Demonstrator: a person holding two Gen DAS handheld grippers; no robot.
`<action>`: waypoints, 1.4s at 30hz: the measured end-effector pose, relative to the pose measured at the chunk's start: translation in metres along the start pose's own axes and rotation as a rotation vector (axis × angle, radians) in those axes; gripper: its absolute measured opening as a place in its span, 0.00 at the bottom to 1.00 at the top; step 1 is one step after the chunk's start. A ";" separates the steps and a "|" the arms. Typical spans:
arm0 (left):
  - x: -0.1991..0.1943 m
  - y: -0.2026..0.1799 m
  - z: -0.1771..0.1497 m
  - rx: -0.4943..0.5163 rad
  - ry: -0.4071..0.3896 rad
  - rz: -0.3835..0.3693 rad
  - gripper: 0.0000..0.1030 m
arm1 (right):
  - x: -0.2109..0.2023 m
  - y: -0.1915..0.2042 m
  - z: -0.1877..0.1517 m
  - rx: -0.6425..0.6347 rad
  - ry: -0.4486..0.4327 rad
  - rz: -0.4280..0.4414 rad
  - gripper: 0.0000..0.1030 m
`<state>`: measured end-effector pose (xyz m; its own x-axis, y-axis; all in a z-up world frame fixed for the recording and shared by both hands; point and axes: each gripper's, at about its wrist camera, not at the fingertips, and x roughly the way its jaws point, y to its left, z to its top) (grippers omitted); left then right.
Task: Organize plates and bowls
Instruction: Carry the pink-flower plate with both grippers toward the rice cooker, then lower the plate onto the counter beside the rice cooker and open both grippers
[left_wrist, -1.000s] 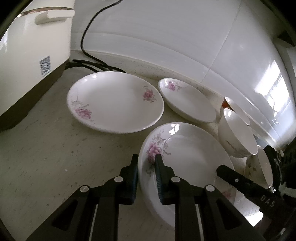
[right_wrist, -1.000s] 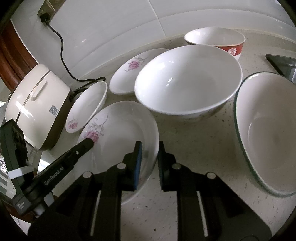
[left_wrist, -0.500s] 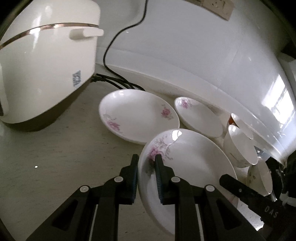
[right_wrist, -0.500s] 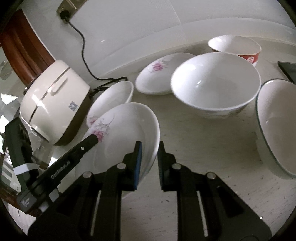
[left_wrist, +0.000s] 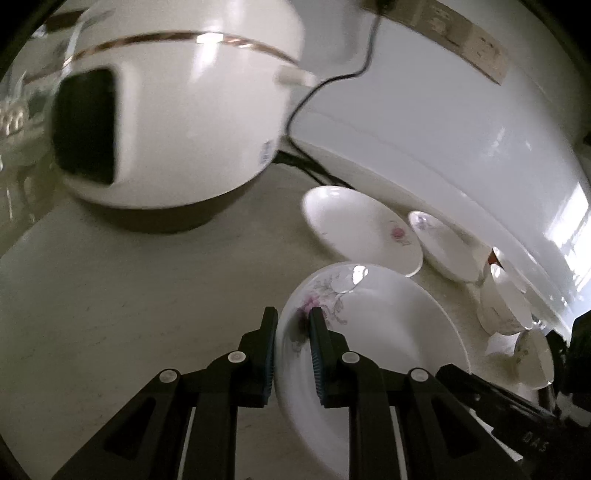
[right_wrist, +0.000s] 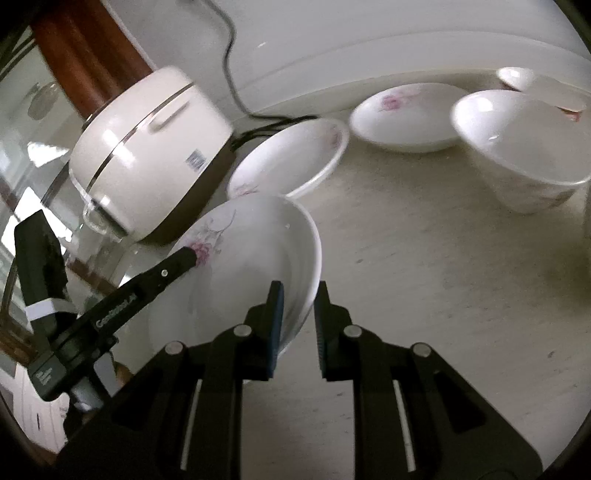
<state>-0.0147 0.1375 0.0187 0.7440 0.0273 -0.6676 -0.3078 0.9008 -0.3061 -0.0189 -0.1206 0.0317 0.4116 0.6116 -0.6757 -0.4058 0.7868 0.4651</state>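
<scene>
A white plate with a pink flower (left_wrist: 384, 332) (right_wrist: 251, 254) hangs above the counter, held by both grippers at opposite rims. My left gripper (left_wrist: 293, 321) is shut on its near-left rim. My right gripper (right_wrist: 298, 295) is shut on its right rim. The left gripper's finger (right_wrist: 173, 266) also shows in the right wrist view, lying over the flower. Two more flowered plates (left_wrist: 358, 229) (left_wrist: 443, 247) lie on the counter behind. The same two plates (right_wrist: 291, 158) (right_wrist: 406, 118) show in the right wrist view. A white bowl (right_wrist: 517, 147) stands at the right.
A cream rice cooker (left_wrist: 166, 110) (right_wrist: 147, 151) stands close at the left, its black cord (left_wrist: 325, 81) running up the white wall. A red-trimmed bowl (right_wrist: 535, 85) sits behind the white bowl. More bowls (left_wrist: 506, 302) crowd the far right. Pale stone counter (right_wrist: 443, 277) stretches ahead.
Both grippers carried the flowered plate leftward toward the rice cooker, which now looms much larger. The other plates and bowls slid to the right in view. Both grips held.
</scene>
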 end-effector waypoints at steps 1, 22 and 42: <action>-0.003 0.007 -0.002 -0.014 -0.005 -0.004 0.17 | 0.002 0.005 -0.002 -0.017 0.005 -0.003 0.19; -0.052 0.074 -0.023 -0.082 -0.039 0.068 0.19 | 0.016 0.078 -0.039 -0.257 0.055 0.087 0.20; -0.049 0.093 -0.027 -0.180 -0.017 0.185 0.24 | 0.039 0.103 -0.046 -0.371 0.172 0.144 0.28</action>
<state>-0.0957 0.2079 0.0045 0.6747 0.1931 -0.7124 -0.5389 0.7884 -0.2967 -0.0822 -0.0193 0.0269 0.2003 0.6653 -0.7192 -0.7277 0.5926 0.3455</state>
